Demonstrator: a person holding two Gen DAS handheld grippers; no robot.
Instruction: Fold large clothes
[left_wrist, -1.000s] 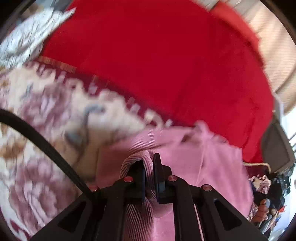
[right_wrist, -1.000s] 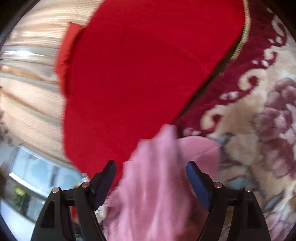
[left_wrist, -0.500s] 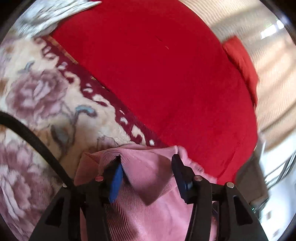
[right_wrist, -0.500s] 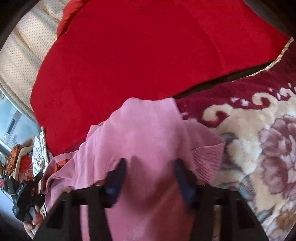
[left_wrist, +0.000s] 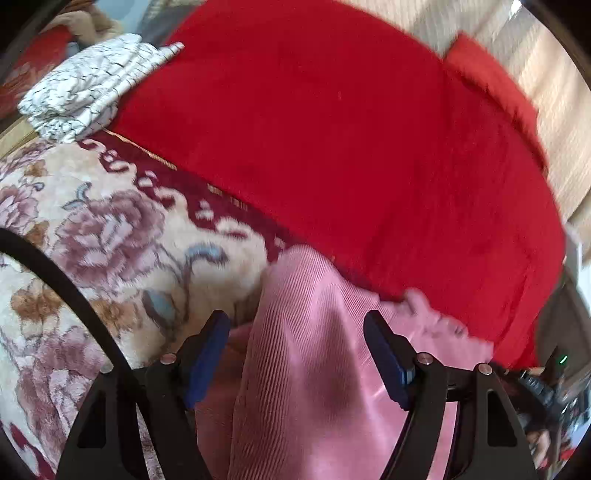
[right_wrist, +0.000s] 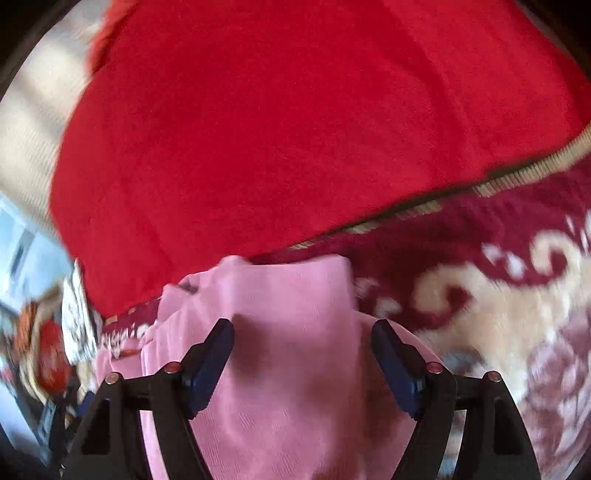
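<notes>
Both my grippers are over the pink ribbed garment (left_wrist: 314, 350), which lies bunched on the floral carpet (left_wrist: 110, 236) just at the edge of the red blanket (left_wrist: 332, 129). Left gripper (left_wrist: 297, 354): jaws spread wide, fabric lying between them but not pinched. Right gripper (right_wrist: 303, 360): same, jaws spread, pink cloth under and between, nothing clamped. In the right wrist view the garment's far edge sits doubled near the carpet's dark red border, with a ribbed hem poking out on the right side, so I judge at least one fold is in, but the pile looks lumpy, not a flat neat rectangle. Frames are blurred, can't tell how many layers. Left to do, as I read it: smooth it, square the edges, maybe one more fold. A folded white patterned cloth (left_wrist: 85, 88) sits well apart at the blanket's far corner, probably a finished piece.
</notes>
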